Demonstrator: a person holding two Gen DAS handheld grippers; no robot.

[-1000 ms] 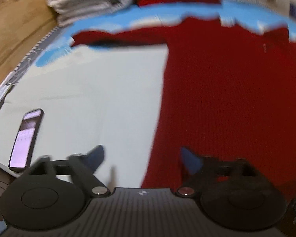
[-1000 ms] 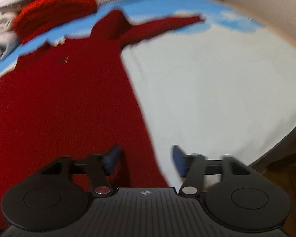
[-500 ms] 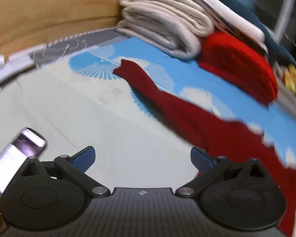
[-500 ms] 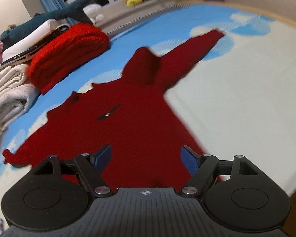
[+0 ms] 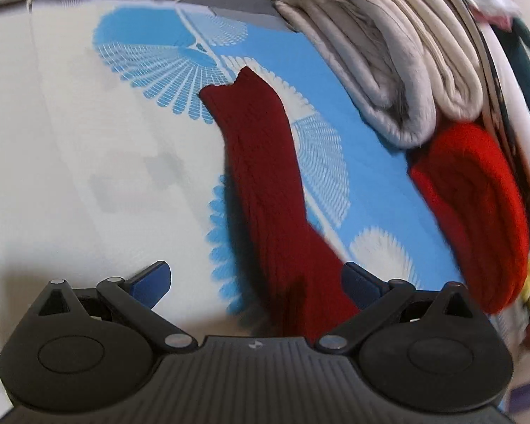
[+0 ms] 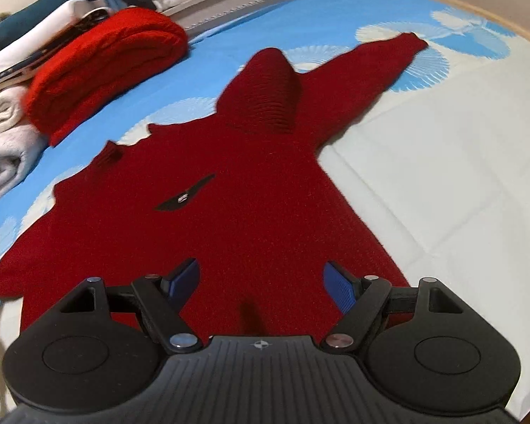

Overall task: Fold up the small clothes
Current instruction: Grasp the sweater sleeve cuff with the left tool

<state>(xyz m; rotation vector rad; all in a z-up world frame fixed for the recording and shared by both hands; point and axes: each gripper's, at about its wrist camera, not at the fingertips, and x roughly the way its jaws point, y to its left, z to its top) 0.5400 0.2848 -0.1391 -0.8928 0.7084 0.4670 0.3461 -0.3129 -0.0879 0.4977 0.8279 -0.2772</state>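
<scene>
Looking down the left wrist view: left gripper [image 5: 256,275] hangs over one sleeve [image 5: 261,183] of the dark red hooded sweater, jaws spread wide, having just been opening, nothing pinched; the sleeve runs up between the blue fingertips [image 5: 152,279] but neither pad presses on it. Sleeve lies flat on the bedsheet [image 5: 70,141], cuff end resting on a blue fan print. To the right, a stack of folded beige blankets [image 5: 388,70] and just below it a folded bright red knit [image 5: 477,219], the two touching. Grey mattress edge with a loose white cord along the top. Right wrist view: right gripper [image 6: 261,282] sits over the lower body of the dark red hooded sweater [image 6: 229,194], jaws partly apart, having eased wider then settled, gripping nothing; cloth visible between the pads, no contact I can make out. Sweater is spread face up, hood [image 6: 268,88] pointing away, both sleeves out to the sides, small dark winged emblem [image 6: 183,198] on the chest. Folded pile sits at far left, plush toys by the window beyond.
</scene>
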